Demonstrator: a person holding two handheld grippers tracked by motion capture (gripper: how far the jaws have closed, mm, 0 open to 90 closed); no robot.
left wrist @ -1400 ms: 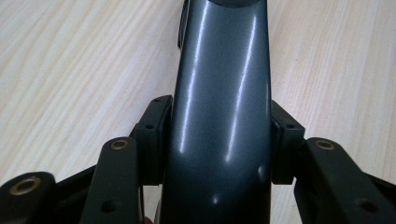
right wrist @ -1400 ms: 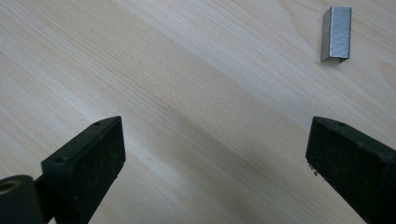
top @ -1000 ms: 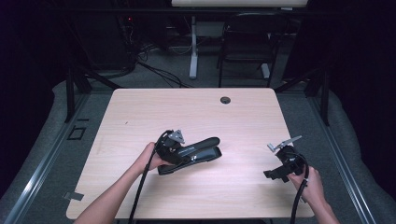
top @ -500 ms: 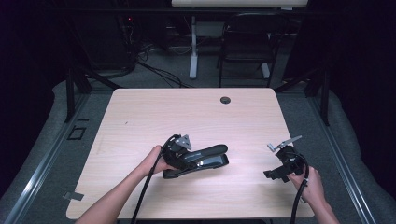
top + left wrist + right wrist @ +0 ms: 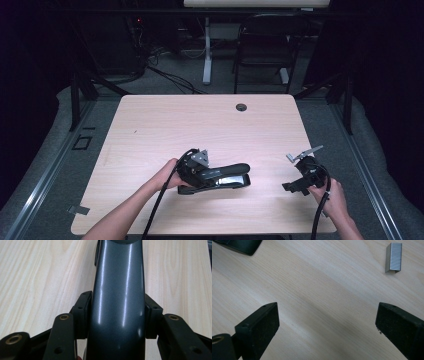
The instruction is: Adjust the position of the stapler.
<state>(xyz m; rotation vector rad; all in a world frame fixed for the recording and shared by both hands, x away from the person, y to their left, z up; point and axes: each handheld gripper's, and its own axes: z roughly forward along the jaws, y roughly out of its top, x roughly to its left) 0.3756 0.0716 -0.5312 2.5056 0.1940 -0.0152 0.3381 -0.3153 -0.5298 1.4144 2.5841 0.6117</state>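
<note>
- The left hand (image 5: 167,175) comes in from the bottom left of the high view and holds the left gripper (image 5: 200,172) low over the near middle of the wooden table (image 5: 165,125), its black cable (image 5: 155,215) trailing toward the table's near edge.
- The left gripper is clenched on a dark grey stapler (image 5: 220,176); in the left gripper view the two black pads (image 5: 83,312) press against both sides of the stapler's glossy top arm (image 5: 117,295).
- The stapler lies lengthwise across the table in the high view, its body reaching rightward from the gripper, with its base on or just above the wood; the high view is too dim to tell which.
- Farther right, the bare wood between the stapler and the right gripper (image 5: 295,185) keeps the two well apart.
- The right gripper sits near the table's right front corner, held by the right hand (image 5: 332,195), with a grey plate (image 5: 302,155) on top.
- Its jaws are released and stand wide apart in the right gripper view, with nothing but wood grain between them.
- In that same view a small silver strip of staples (image 5: 393,257) lies on the table beyond the jaws, toward the upper right, and a dark corner of the stapler (image 5: 242,246) shows at the upper left.
</note>
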